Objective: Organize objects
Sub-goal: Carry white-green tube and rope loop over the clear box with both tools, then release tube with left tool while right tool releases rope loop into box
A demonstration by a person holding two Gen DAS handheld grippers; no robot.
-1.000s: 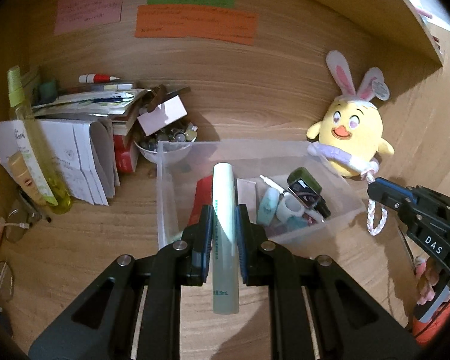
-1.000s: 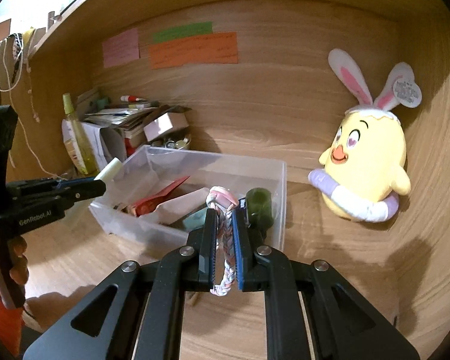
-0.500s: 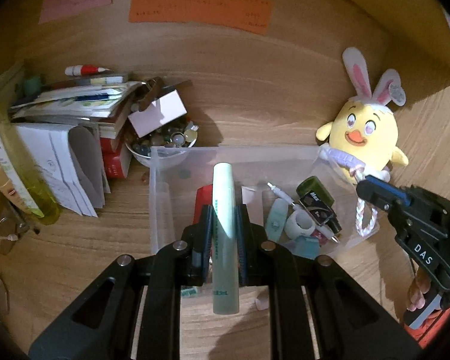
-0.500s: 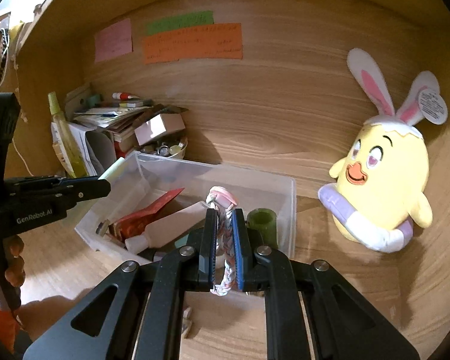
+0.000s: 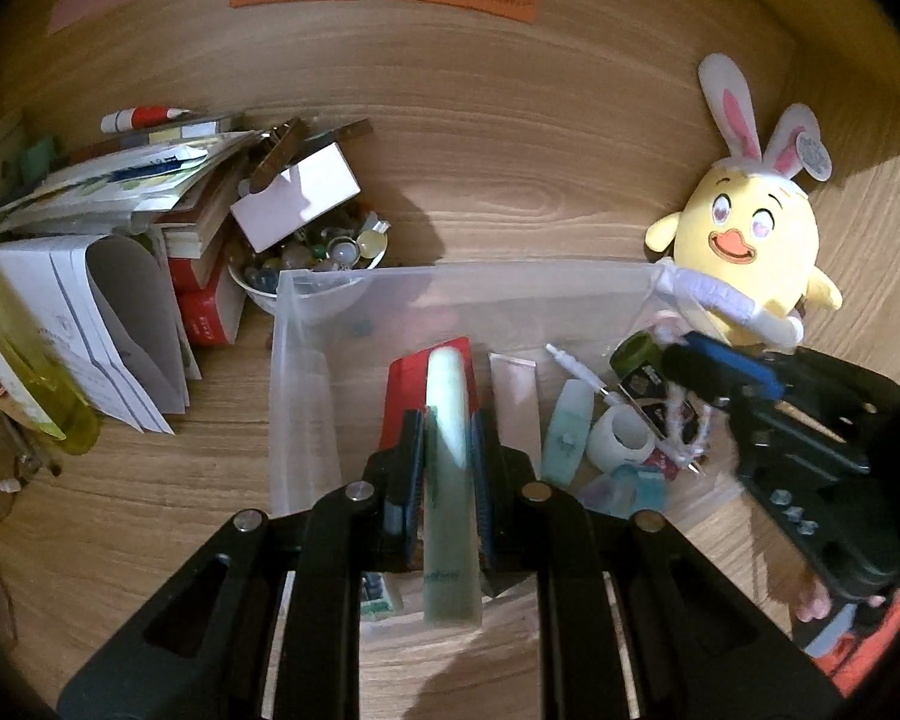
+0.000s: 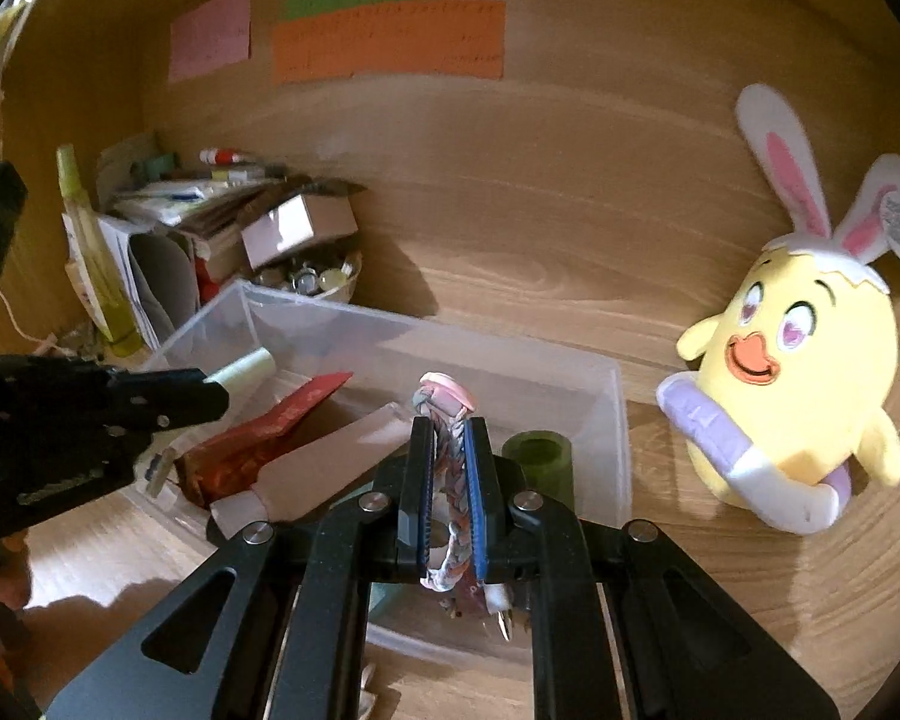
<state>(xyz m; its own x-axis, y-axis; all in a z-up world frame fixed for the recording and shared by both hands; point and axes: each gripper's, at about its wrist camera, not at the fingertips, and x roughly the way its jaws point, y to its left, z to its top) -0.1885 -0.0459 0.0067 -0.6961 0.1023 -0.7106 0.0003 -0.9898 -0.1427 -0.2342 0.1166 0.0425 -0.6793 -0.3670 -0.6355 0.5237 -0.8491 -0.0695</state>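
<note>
Between the left gripper's [image 5: 447, 450] closed jaws a pale green tube [image 5: 450, 480] points far, hanging over the near-left part of the clear bin [image 5: 306, 360]; the right gripper [image 6: 448, 480] pinches a braided cord [image 6: 447, 480] above its near-right part.

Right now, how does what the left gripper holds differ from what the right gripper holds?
The left gripper clamps a pale green tube, rigid and smooth; the right gripper clamps a braided cord bracelet, soft and looped. The tube is thick and fills its jaws; the bracelet is thin and dangles below them. Both hang over the clear plastic bin, not yet released.
</note>
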